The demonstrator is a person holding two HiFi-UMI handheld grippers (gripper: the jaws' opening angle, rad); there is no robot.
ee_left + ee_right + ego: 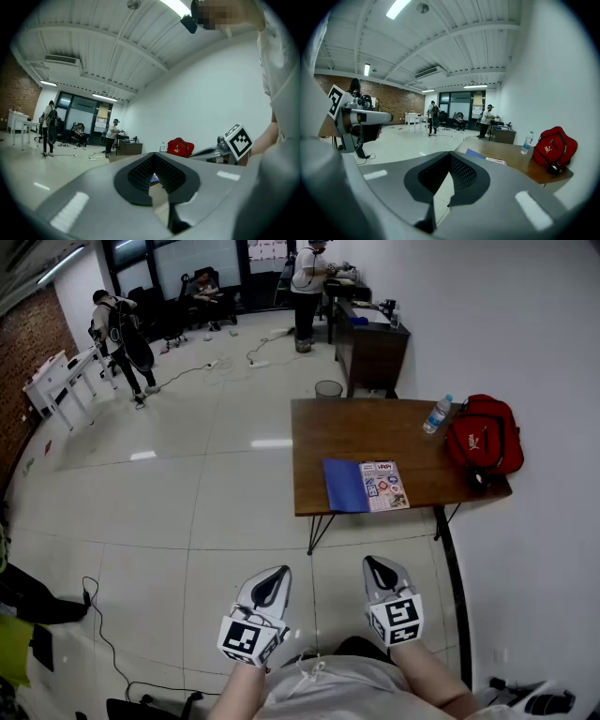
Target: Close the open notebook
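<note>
Notebook with blue cover (366, 486) lies open on the brown wooden surface (375, 427), well ahead of both jaws. Left gripper (274, 579) and right gripper (376, 568) have jaws together, empty. Approach not begun; next, reach the cover's edge.

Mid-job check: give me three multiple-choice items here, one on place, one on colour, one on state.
1. Where does the notebook lie?
A. at the wooden table's near edge
B. on the floor
C. on a chair

2. What colour is the backpack?
A. green
B. red
C. black

3. How is the right tool?
A. shut on the notebook
B. wide open
C. shut, empty

1 A: it lies open by the near edge.
2 B: it is plainly red.
3 C: its jaws meet with nothing between.
</note>
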